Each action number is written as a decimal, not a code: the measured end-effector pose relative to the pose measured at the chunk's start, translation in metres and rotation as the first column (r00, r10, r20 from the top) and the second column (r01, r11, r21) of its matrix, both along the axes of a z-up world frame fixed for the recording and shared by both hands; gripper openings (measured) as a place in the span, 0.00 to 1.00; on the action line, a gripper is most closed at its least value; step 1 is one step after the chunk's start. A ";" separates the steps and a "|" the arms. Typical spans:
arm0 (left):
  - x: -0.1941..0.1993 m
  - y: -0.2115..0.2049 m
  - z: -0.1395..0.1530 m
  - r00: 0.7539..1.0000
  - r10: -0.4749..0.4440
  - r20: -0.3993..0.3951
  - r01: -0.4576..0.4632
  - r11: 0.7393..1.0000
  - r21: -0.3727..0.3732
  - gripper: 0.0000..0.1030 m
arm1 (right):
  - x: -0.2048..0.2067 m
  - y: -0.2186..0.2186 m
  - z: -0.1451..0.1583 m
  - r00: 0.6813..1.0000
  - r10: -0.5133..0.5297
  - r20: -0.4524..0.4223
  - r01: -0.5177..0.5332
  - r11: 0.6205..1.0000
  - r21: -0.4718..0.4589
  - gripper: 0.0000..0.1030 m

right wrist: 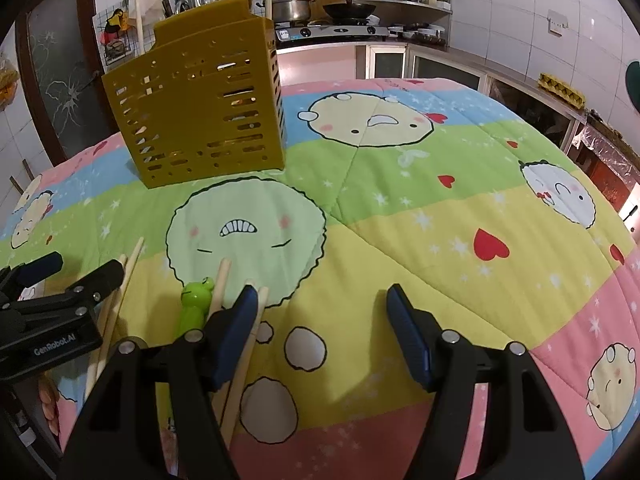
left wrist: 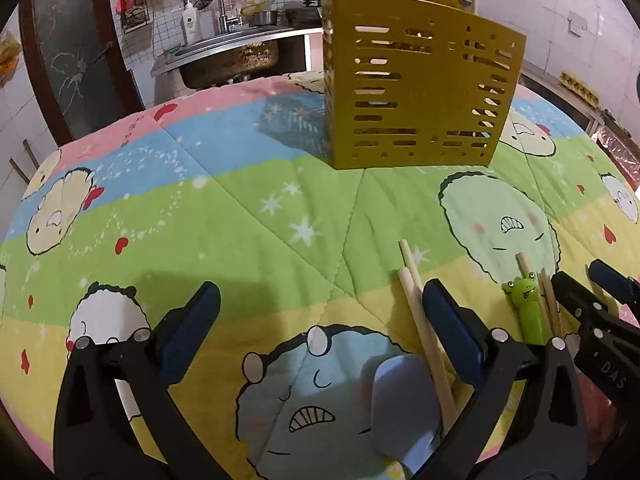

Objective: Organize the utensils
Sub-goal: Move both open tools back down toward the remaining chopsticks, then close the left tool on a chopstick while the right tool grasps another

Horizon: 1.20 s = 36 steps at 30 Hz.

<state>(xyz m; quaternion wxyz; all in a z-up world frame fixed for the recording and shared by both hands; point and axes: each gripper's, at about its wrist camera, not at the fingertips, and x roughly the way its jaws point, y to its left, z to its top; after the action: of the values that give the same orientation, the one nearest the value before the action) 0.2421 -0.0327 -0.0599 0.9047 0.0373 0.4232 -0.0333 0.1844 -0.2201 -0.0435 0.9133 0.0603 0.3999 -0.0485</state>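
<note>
Blue-padded and spread wide, the left gripper (left wrist: 320,312) and right gripper (right wrist: 322,316) hover empty over the quilt's (right wrist: 440,240) near edge. The chopsticks (left wrist: 420,312), a frog-topped utensil (left wrist: 528,304) and a spoon (left wrist: 404,408) lie loose beside them, probably awaiting pickup; the gold holder (left wrist: 416,96) stands upright toward the far edge.

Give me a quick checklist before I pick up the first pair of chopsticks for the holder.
1. Left claw open: ok.
2. Right claw open: ok.
3. Yellow holder upright on the quilt: ok.
4. Chopsticks lying within reach, near the left claw: ok.
5. Frog-topped utensil clear of those chopsticks: ok.
6. Free room inside the holder: cannot tell.
</note>
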 end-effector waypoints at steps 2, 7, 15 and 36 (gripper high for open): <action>0.000 0.002 0.000 1.000 0.006 -0.006 -0.006 1.000 -0.013 0.95 | -0.001 0.000 0.000 1.000 0.002 0.000 -0.002 1.000 0.000 0.64; 0.000 0.004 -0.002 1.000 0.012 -0.011 -0.012 1.000 -0.024 0.94 | -0.002 0.004 -0.001 1.000 0.015 -0.013 -0.015 1.000 -0.004 0.64; 0.004 0.001 -0.007 0.998 -0.025 -0.056 0.024 1.000 -0.020 0.76 | -0.004 0.007 -0.002 1.000 0.017 -0.026 -0.017 1.000 -0.018 0.64; 0.004 -0.009 -0.001 0.992 -0.048 -0.115 0.042 0.997 -0.060 0.47 | -0.001 0.017 0.000 0.997 0.034 -0.064 -0.033 0.999 0.006 0.36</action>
<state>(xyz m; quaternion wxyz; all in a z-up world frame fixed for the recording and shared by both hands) 0.2461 -0.0412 -0.0605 0.8781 0.0189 0.4732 -0.0679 0.1833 -0.2029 -0.0433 0.9006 0.0542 0.4299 -0.0341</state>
